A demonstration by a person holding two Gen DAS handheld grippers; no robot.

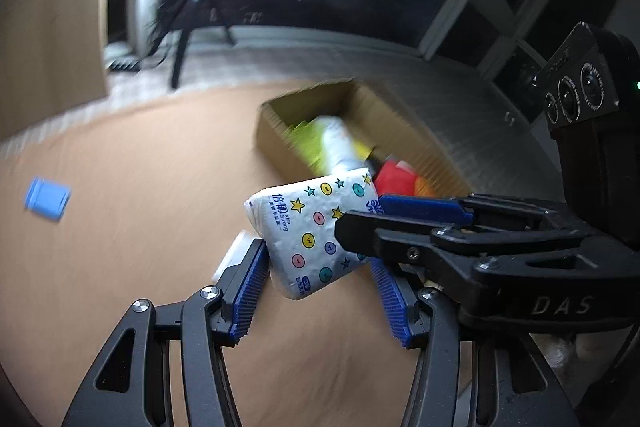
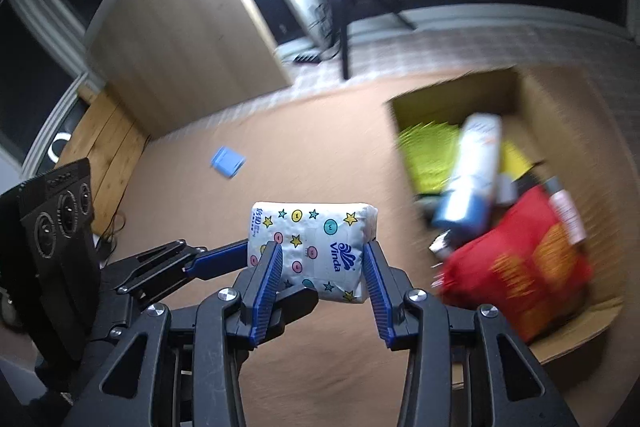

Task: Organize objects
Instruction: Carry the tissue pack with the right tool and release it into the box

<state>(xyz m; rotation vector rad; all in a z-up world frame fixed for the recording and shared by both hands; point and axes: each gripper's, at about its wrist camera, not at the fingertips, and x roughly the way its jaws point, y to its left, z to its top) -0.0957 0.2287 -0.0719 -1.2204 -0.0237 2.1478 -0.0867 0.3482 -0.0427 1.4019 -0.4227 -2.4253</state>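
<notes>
Tissue pack (image 1: pixel 316 235) clamped by both grippers above tan floor (image 1: pixel 140 247); cardboard box (image 1: pixel 276 131) behind.

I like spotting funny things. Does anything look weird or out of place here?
The tissue pack hangs tilted in the air, pinched by both the left gripper and the right gripper. A small blue thing lies alone on the table, outside the cardboard box.

blurred: box (image 2: pixel 568 95) contents right of the fingers | hidden: tissue pack (image 2: pixel 316 247) sides behind the pads | blurred: blue object (image 2: pixel 227 161) beyond the fingers
</notes>
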